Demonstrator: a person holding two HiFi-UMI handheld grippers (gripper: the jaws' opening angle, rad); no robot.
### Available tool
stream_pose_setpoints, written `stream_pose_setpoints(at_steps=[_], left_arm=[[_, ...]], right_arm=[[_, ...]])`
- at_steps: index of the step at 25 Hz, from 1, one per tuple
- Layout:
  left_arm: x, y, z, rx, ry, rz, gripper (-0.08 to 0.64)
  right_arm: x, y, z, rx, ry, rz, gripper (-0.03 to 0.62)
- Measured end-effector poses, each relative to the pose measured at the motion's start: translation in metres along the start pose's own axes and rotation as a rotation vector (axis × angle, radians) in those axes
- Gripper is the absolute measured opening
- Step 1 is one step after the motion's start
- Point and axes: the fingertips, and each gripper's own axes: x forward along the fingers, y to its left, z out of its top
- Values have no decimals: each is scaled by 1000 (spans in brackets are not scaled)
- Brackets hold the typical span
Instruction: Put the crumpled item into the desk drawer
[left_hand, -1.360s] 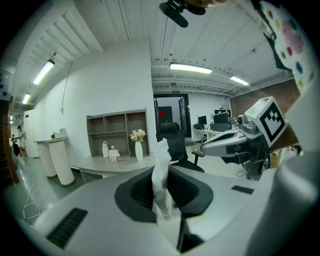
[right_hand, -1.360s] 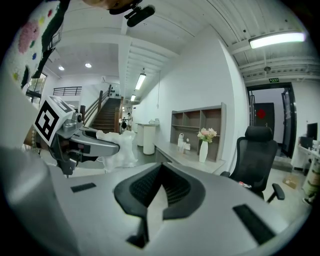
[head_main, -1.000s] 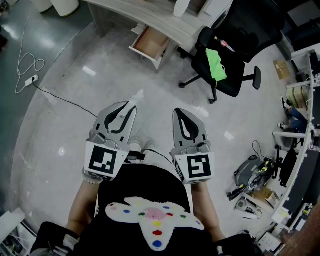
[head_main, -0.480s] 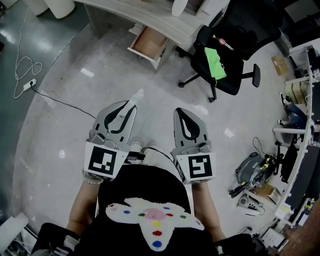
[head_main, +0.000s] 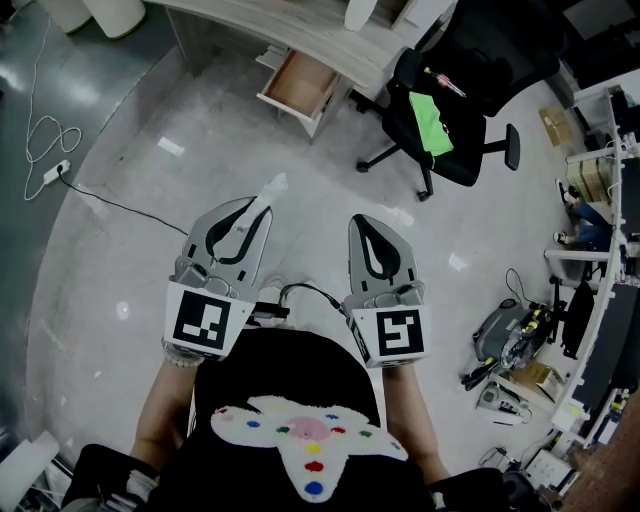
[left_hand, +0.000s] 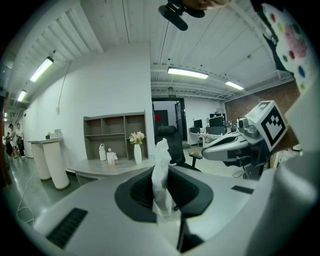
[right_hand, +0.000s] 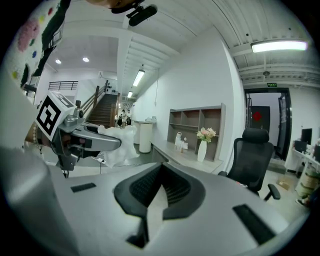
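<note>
A crumpled white tissue (head_main: 273, 186) sticks out past the tips of my left gripper (head_main: 266, 203), which is shut on it. In the left gripper view the tissue (left_hand: 161, 172) stands upright, pinched between the dark pads. My right gripper (head_main: 362, 222) is held beside the left one with its jaws together and nothing in them; its own view shows the same (right_hand: 159, 192). Both are held low in front of the person's body, over the floor. The open wooden drawer (head_main: 300, 82) of the desk (head_main: 300, 25) lies further ahead, well apart from both grippers.
A black office chair (head_main: 450, 95) with a green item (head_main: 431, 124) on its seat stands right of the drawer. A cable and power strip (head_main: 50, 172) lie on the floor at the left. Tools and boxes (head_main: 510, 345) crowd the right side. A vase (left_hand: 137, 152) stands on the desk.
Both grippers stay where they were, the tissue still in the left one. The head view has drifted slightly, so the desk and chair sit a little higher in the picture.
</note>
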Motion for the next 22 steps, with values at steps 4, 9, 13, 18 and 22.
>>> stream_pose_setpoints(at_steps=[4, 9, 13, 18, 22], left_arm=[[-6, 5, -2, 1, -7, 1, 61], [-10, 10, -4, -6, -8, 6, 61], [-8, 11, -4, -2, -8, 8, 61], [0, 15, -6, 3, 2, 26, 61], [9, 22, -7, -8, 13, 41, 61]], right_arm=[[1, 7, -1, 3, 4, -4, 5], [1, 10, -3, -2, 14, -11, 5], [4, 5, -7, -5, 20, -13, 5], [17, -3, -8, -4, 15, 5, 5], [32, -7, -6, -4, 9, 27, 5]])
